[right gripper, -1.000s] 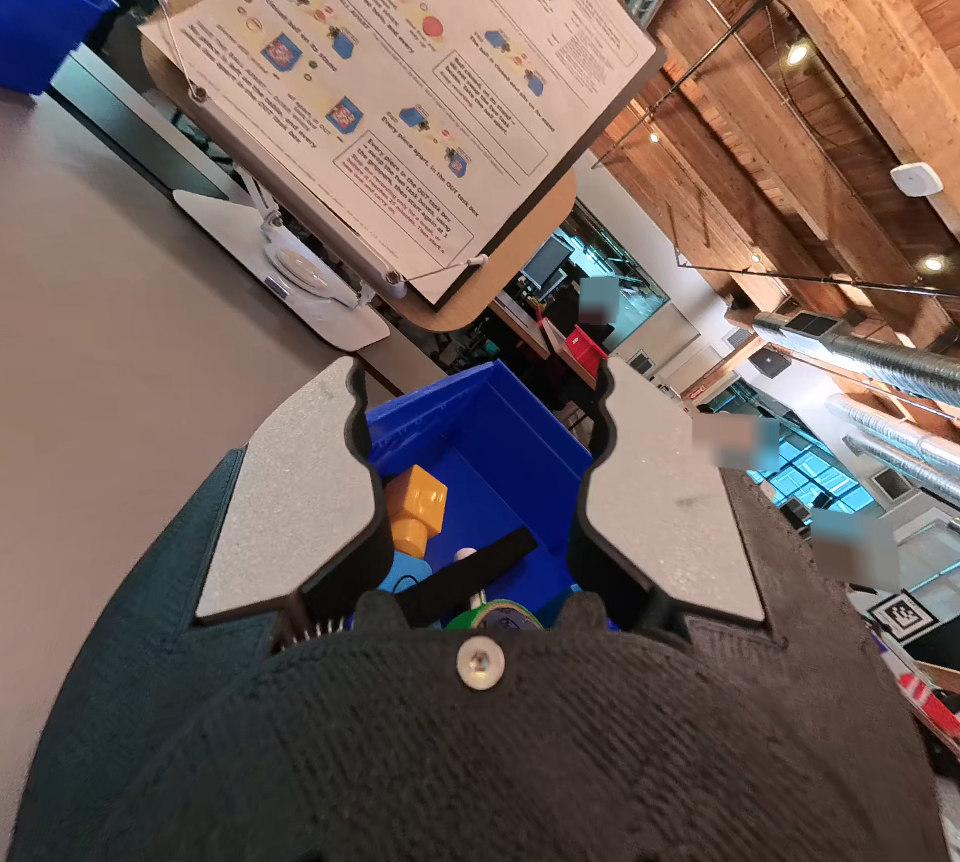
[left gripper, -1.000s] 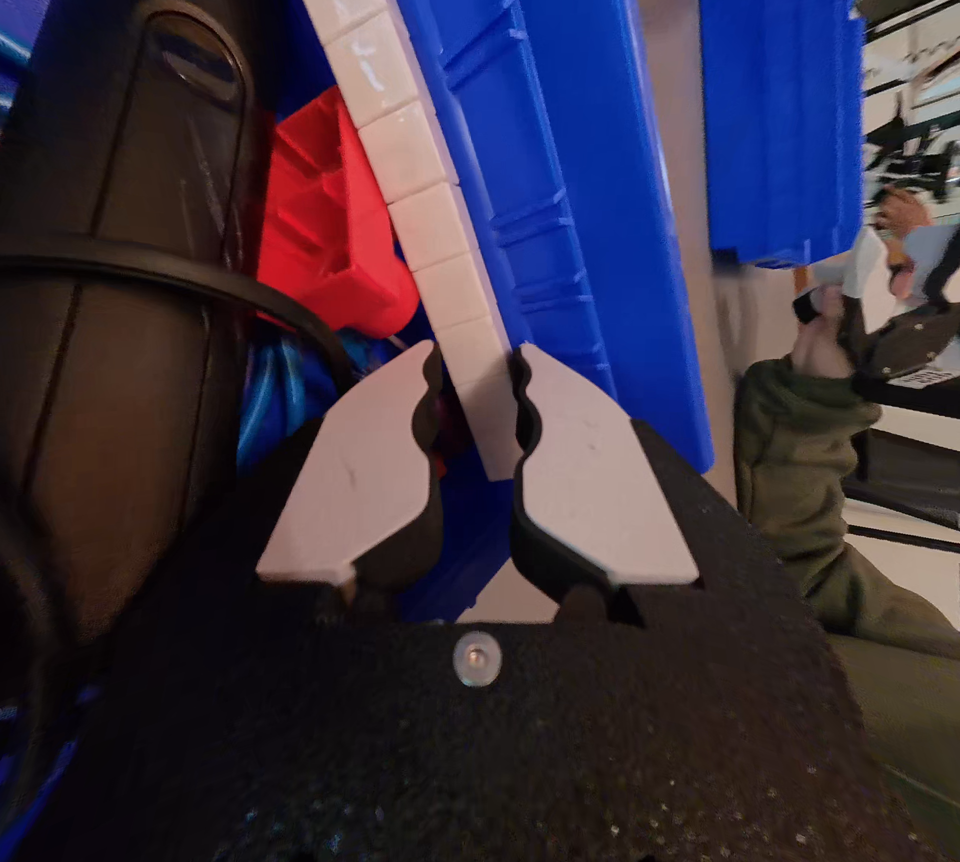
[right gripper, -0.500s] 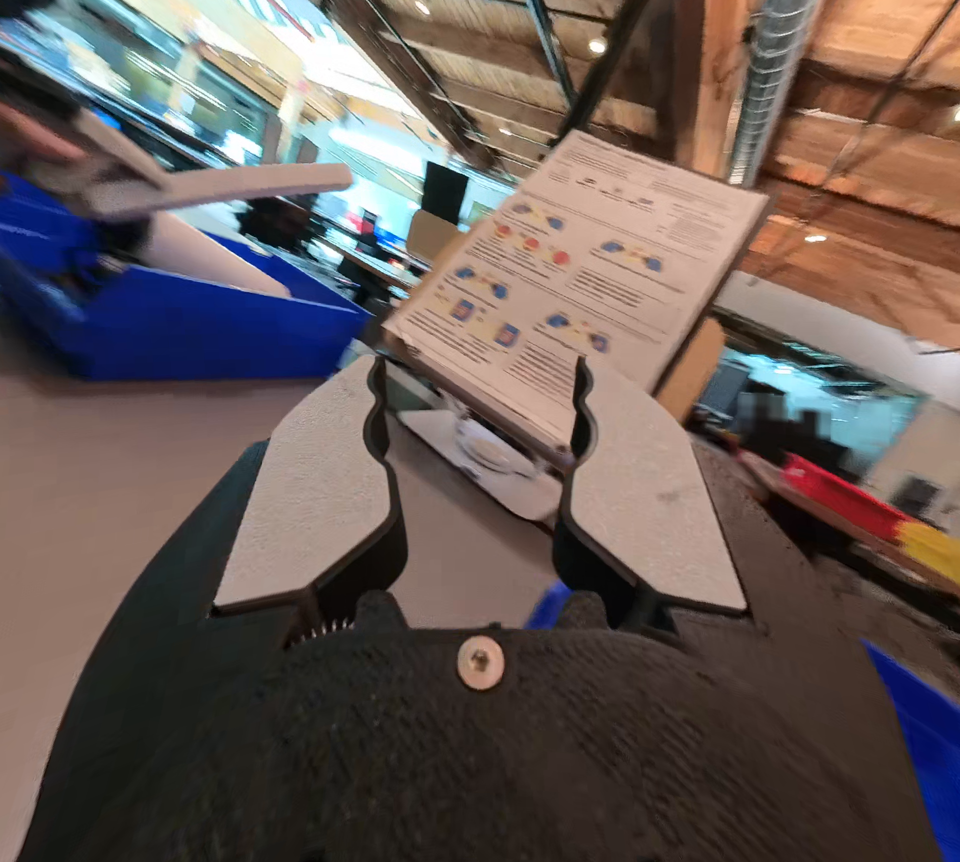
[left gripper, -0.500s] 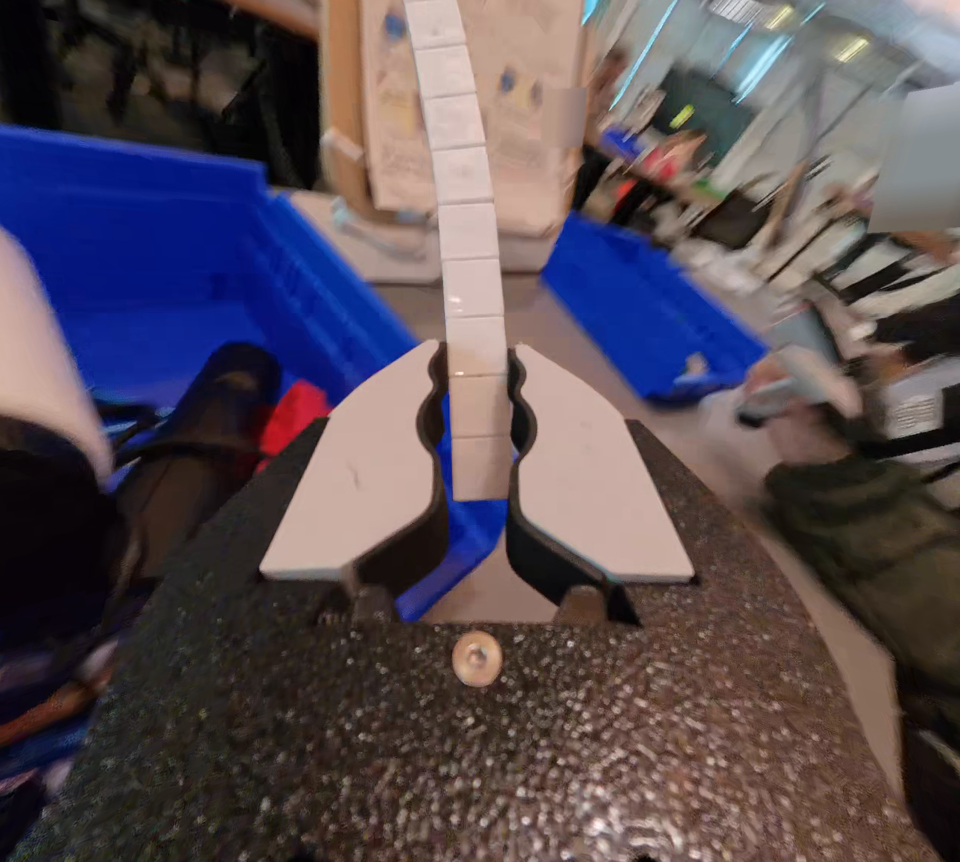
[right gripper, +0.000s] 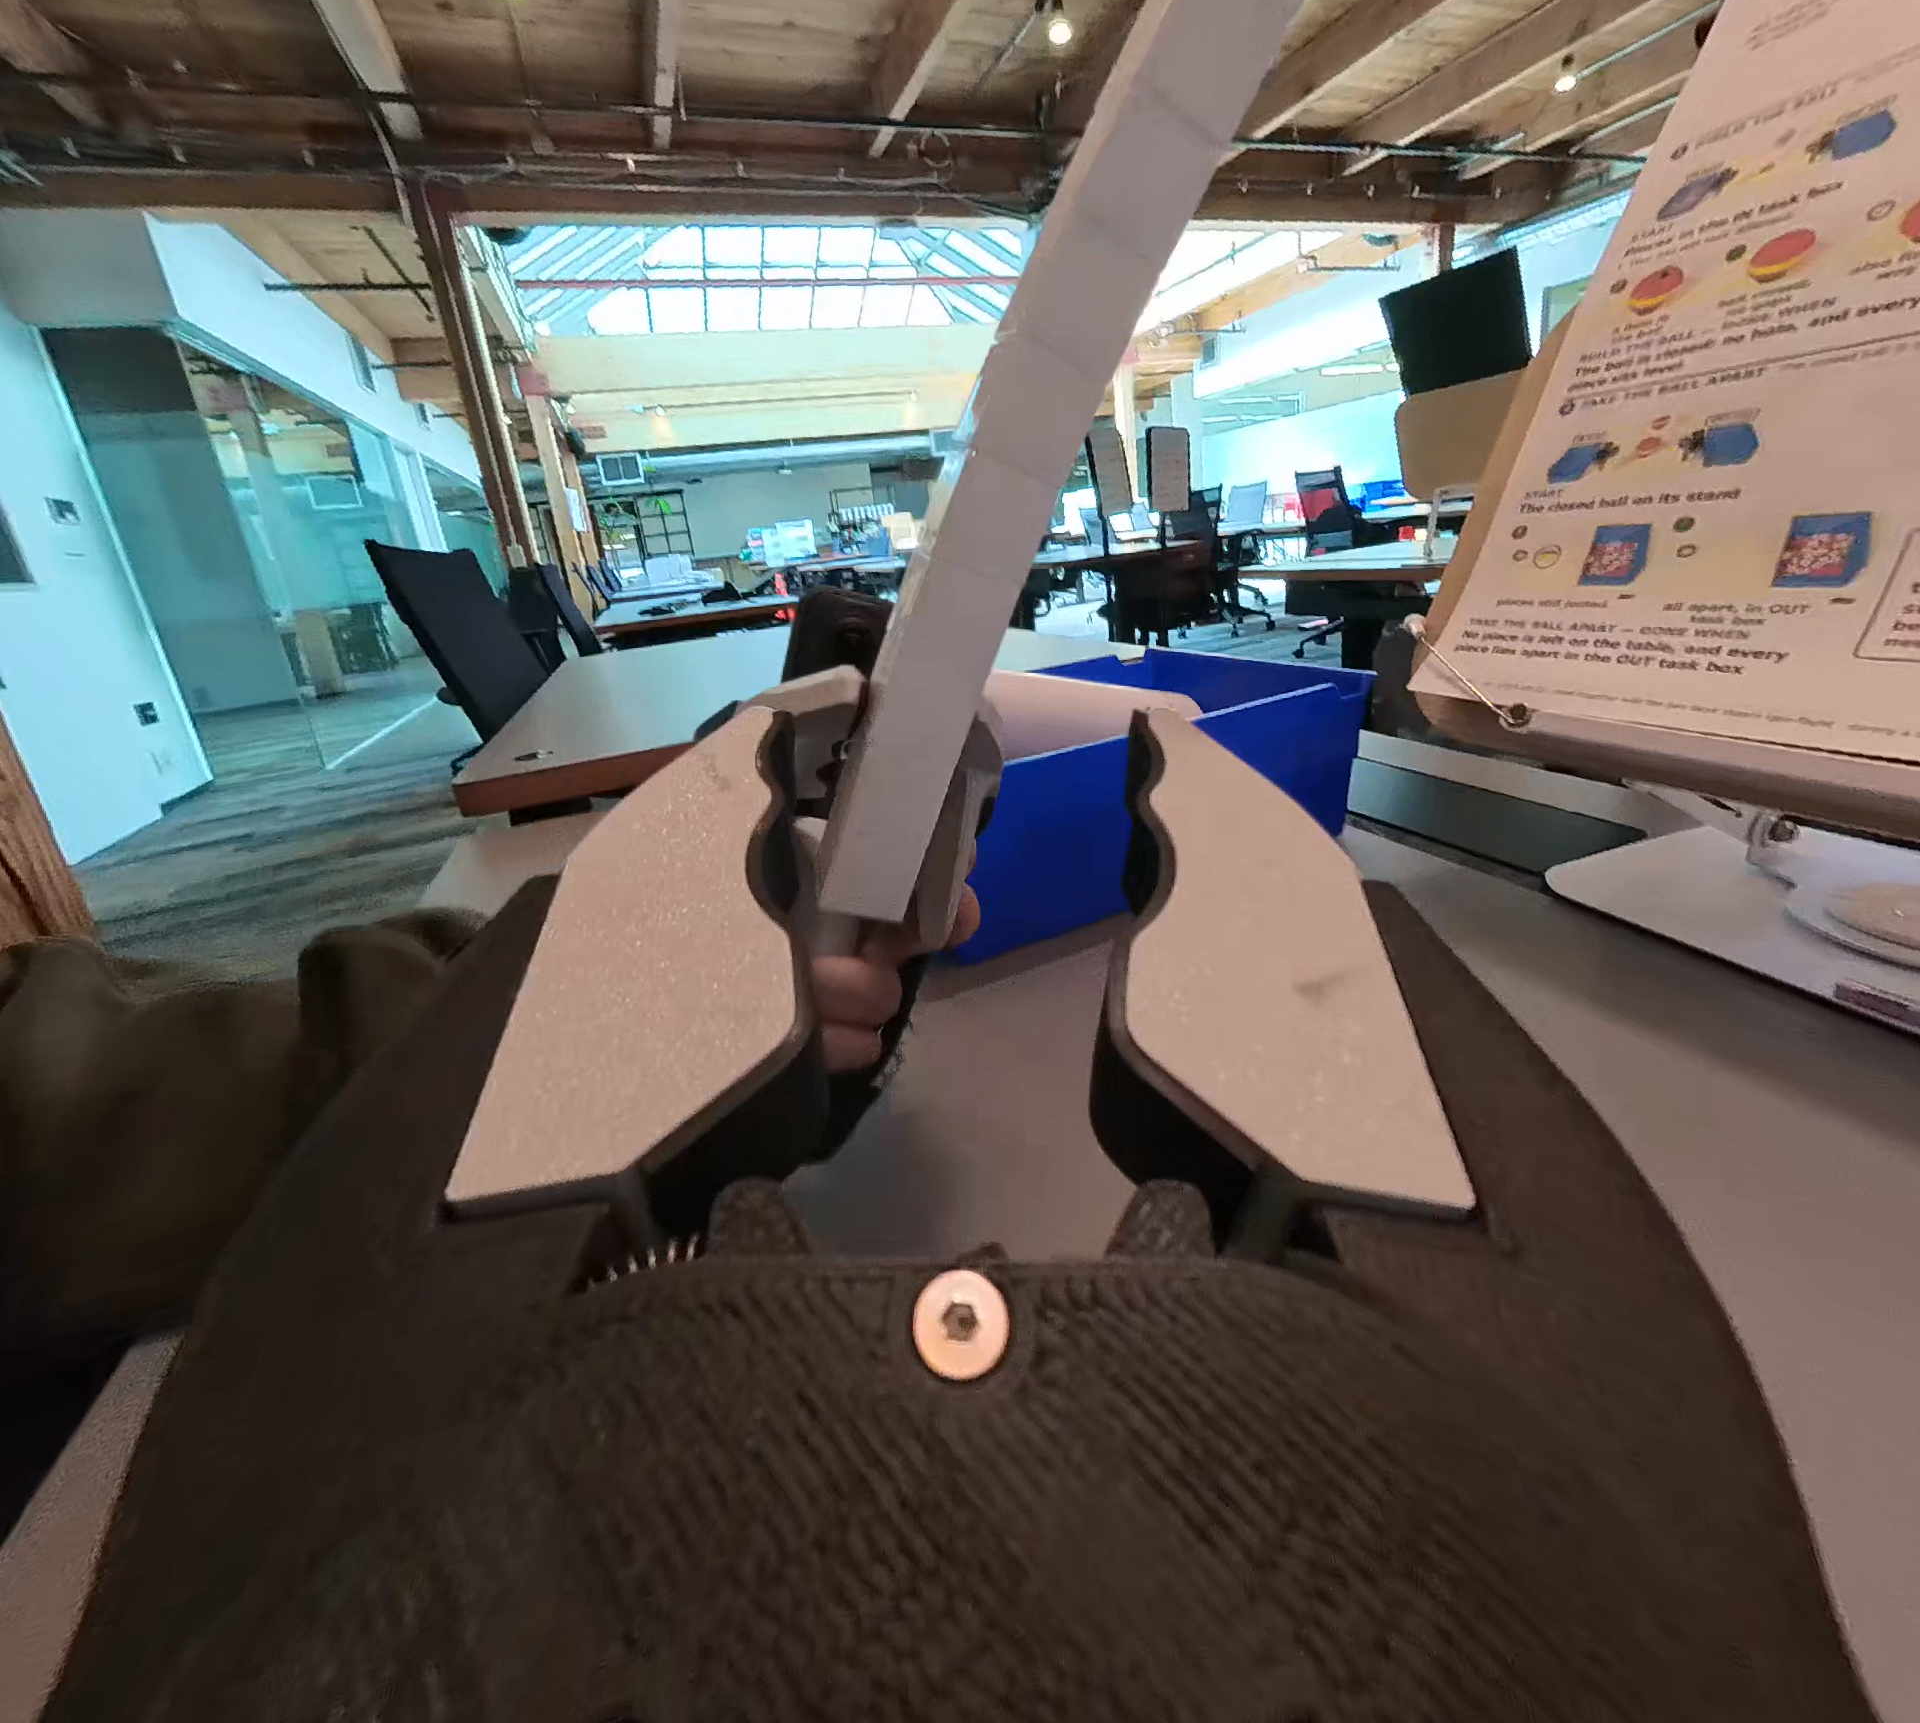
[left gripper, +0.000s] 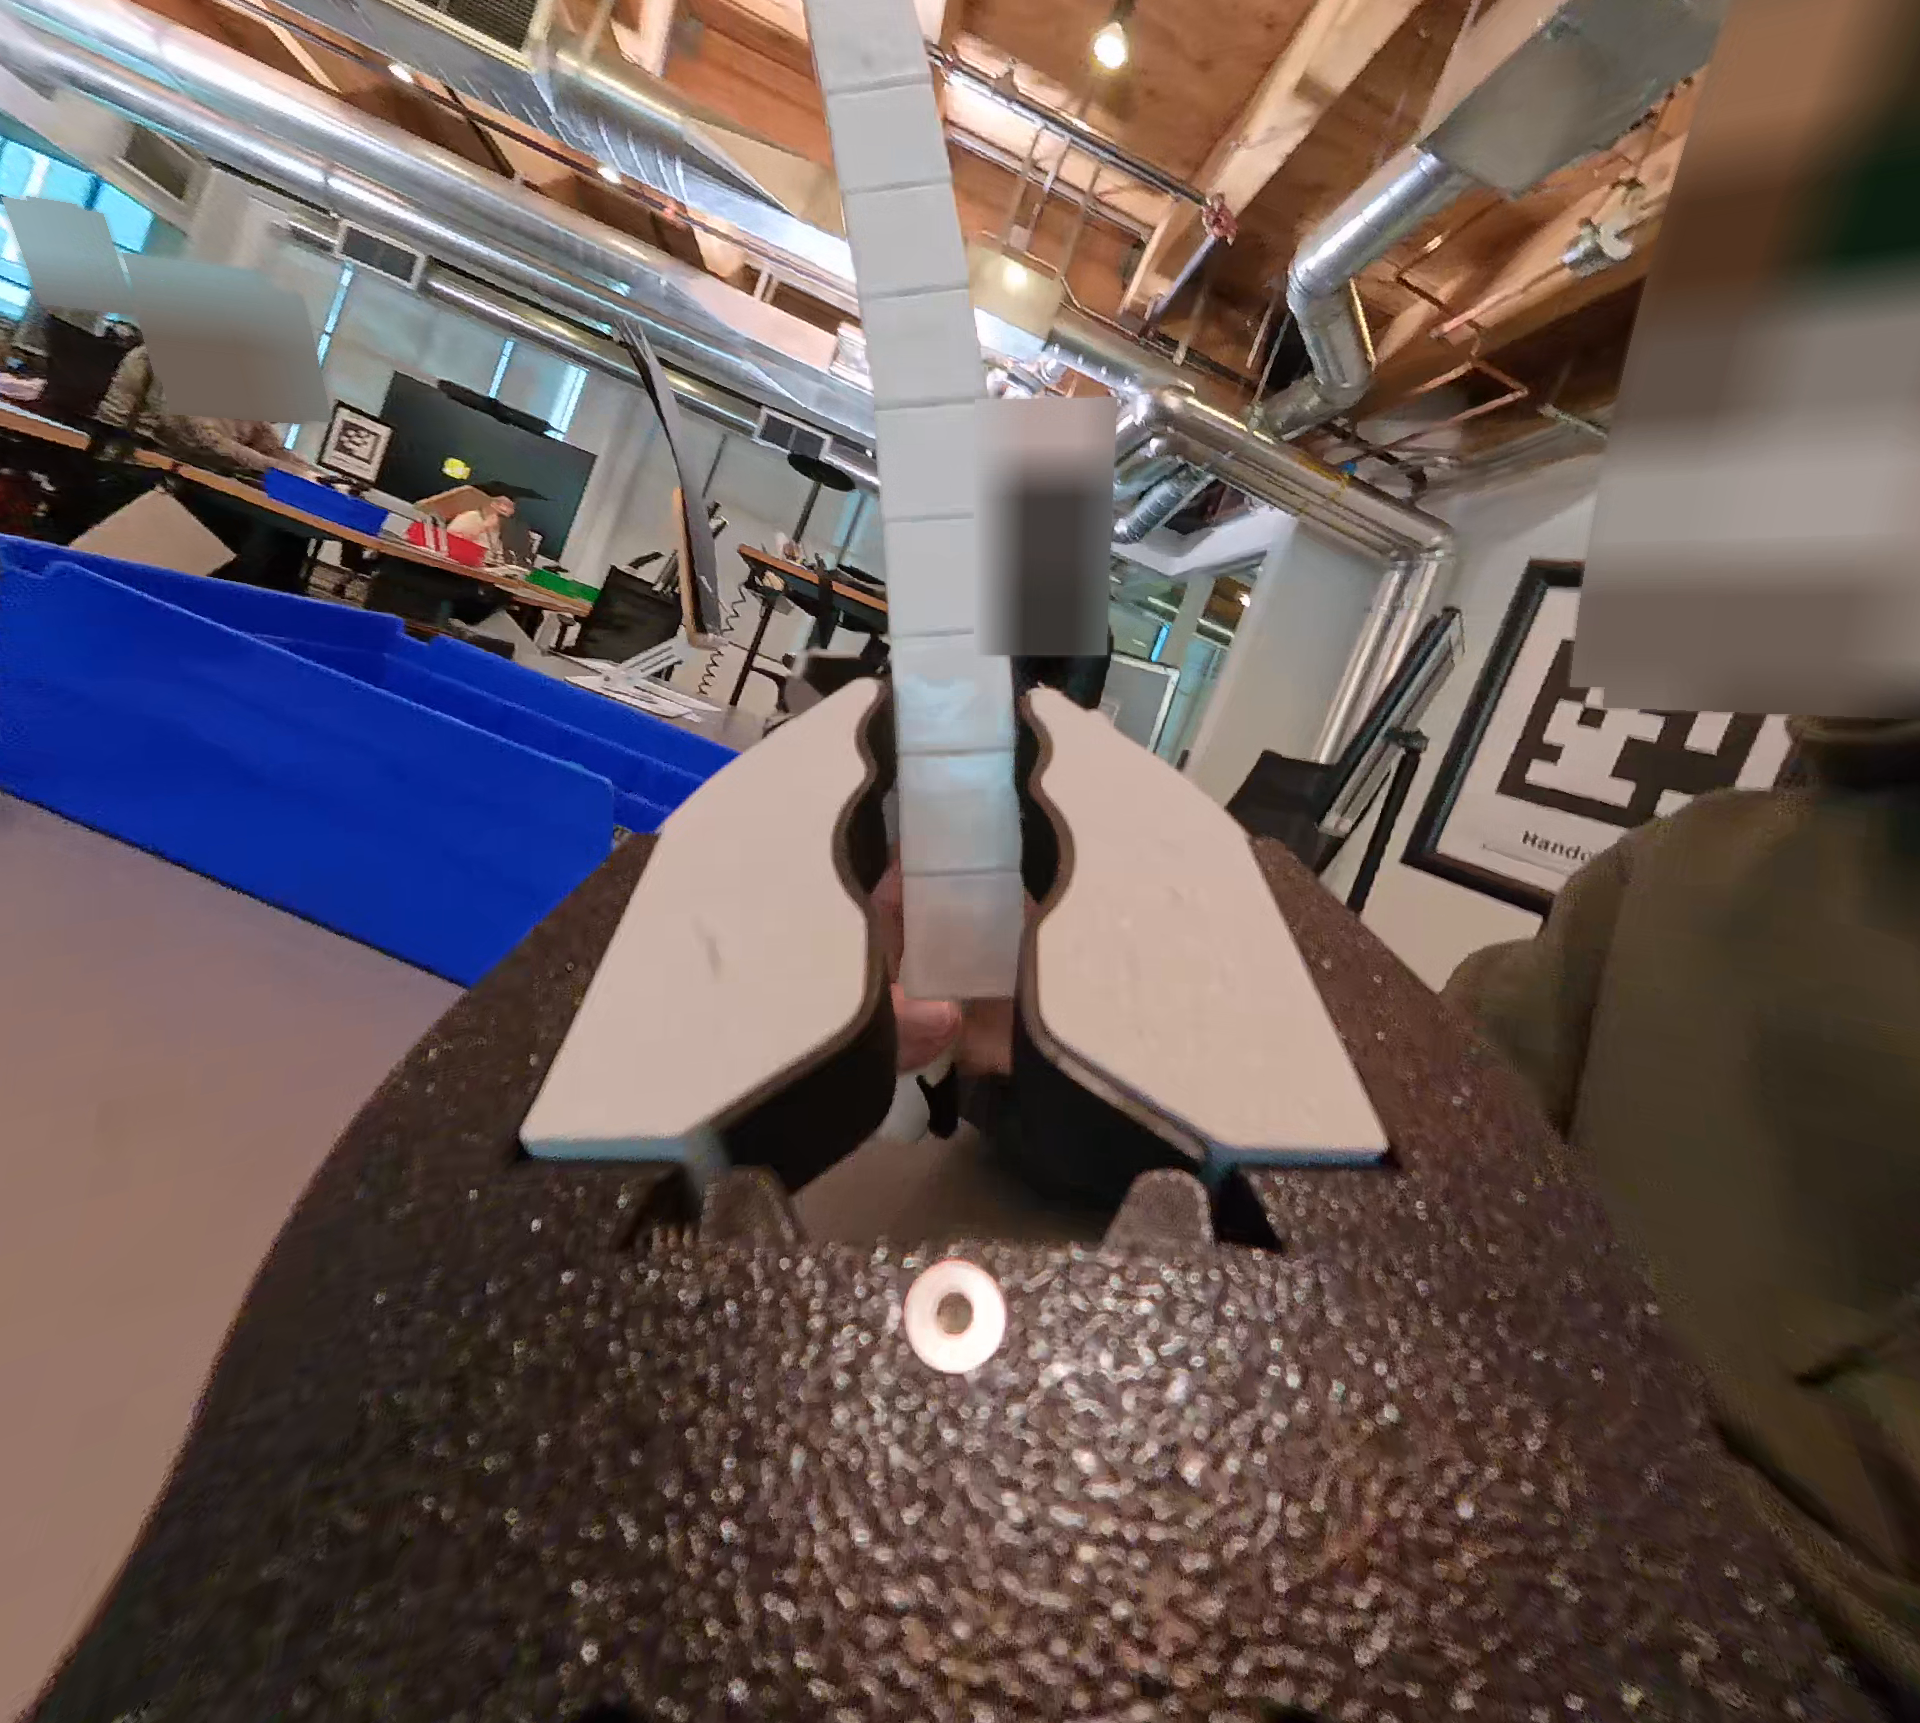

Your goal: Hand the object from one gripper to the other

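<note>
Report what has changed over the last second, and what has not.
The left gripper lifted the white segmented strip out of the blue bin and raised it upright. The right gripper swung round from the other bin to face the strip, which now stands before its open jaws. Unchanged: left clamped on the strip, right open and empty.

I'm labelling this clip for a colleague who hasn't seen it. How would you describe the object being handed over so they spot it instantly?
Look above the grey table, in front of the blue bin. The left claw is shut on the lower end of a long white strip that rises towards the ceiling. Unlike anything nearby, it is scored into small square segments.
</note>
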`<state>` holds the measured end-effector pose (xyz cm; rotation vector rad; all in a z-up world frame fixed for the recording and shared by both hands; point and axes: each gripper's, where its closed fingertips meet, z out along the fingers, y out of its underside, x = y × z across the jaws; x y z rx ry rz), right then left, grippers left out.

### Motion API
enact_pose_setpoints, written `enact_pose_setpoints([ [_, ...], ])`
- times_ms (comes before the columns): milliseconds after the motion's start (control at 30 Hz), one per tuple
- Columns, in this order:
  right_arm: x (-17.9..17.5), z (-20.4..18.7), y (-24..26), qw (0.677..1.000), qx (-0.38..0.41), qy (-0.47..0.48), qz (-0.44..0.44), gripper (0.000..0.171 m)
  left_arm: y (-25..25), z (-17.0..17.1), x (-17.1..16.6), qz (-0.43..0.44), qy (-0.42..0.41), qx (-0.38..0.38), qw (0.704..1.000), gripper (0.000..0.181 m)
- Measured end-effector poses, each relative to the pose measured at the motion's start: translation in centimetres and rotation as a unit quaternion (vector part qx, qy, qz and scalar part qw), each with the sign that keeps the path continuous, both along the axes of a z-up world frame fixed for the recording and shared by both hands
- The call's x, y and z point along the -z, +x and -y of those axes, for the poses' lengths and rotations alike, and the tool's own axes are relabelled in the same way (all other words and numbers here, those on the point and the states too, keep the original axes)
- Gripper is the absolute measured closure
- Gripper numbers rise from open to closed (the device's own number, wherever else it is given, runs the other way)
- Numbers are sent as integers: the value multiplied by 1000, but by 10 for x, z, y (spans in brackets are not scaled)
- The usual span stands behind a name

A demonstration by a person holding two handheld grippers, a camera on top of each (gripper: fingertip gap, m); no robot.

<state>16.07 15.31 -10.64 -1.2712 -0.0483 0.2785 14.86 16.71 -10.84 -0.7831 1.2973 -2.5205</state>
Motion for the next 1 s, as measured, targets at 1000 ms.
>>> enact_pose_setpoints([
  [1000,66,-12,-1,932,65,-213,286,147,3,11,16,110,263,-211,935,156],
])
